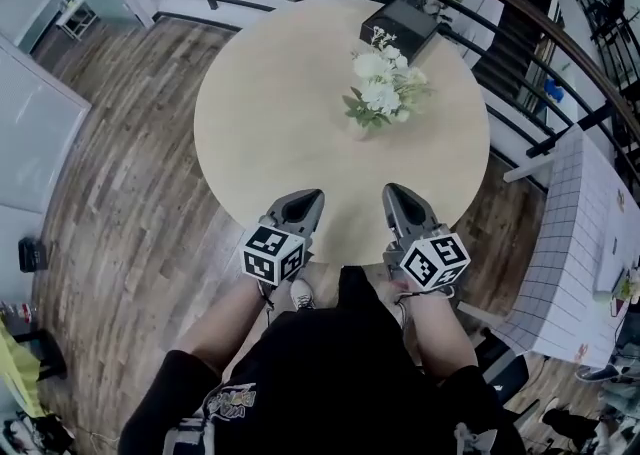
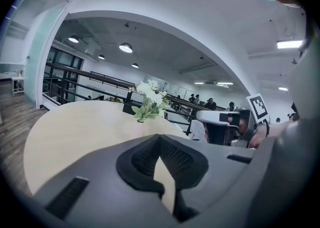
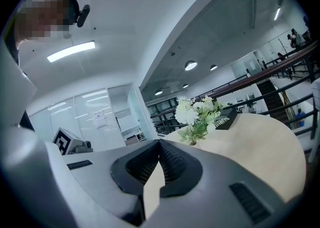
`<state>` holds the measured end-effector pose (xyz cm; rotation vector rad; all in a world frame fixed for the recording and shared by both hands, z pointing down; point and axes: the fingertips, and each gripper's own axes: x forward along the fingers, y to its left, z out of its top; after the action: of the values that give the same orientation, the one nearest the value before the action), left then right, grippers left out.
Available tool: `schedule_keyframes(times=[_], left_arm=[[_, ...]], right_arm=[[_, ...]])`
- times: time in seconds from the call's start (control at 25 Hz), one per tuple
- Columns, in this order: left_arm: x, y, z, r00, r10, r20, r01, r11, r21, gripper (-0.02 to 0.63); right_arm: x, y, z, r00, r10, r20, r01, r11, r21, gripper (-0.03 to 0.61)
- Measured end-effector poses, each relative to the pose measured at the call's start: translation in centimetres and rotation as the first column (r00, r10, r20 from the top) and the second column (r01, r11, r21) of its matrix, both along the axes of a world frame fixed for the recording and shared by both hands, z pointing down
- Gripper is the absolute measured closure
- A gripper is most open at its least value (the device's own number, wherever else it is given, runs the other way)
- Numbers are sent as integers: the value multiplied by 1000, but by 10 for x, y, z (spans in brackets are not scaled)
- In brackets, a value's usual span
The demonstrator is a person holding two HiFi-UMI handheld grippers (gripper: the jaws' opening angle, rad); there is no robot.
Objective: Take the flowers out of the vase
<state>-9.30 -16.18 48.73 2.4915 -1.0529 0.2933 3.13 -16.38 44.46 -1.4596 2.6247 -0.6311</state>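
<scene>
- The vase is lost to you in the head view, buried under the bunch of white flowers with green leaves (image 1: 382, 91). In both gripper views the stems run down behind the grey gripper bodies, so no view shows the vase clearly.
- The flowers (image 3: 199, 117) stand upright on the far half of the round, pale wooden table (image 1: 290, 113), just in front of a black box (image 1: 402, 25) at its far edge.
- Your hands are mostly hidden behind the black-and-white marker cubes. Only your bare forearms show, reaching forward from your dark shirt.
- The left gripper view cuts the black box down to a sliver behind the flowers (image 2: 149, 100), and a dark railing (image 1: 520, 3) curves past the table's far side.
- Your left gripper (image 1: 308, 197) and right gripper (image 1: 394, 191) hang side by side over the near edge of the table. Both point across it toward the flowers and tip slightly down, well short of them.
- The left gripper's (image 2: 160, 137) jaws are pressed together with nothing between them.
- The right gripper's (image 3: 160, 142) jaws are likewise closed on nothing.
</scene>
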Motion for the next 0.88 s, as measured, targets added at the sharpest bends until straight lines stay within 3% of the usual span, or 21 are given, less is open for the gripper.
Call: schedule_keyframes(times=[0.88], left_arm=[[53,-123,73,996,-41,83,43,999,-25,592]], right_arm=[[30,-93,69,1000,-10,-1,10,995,-97,557]])
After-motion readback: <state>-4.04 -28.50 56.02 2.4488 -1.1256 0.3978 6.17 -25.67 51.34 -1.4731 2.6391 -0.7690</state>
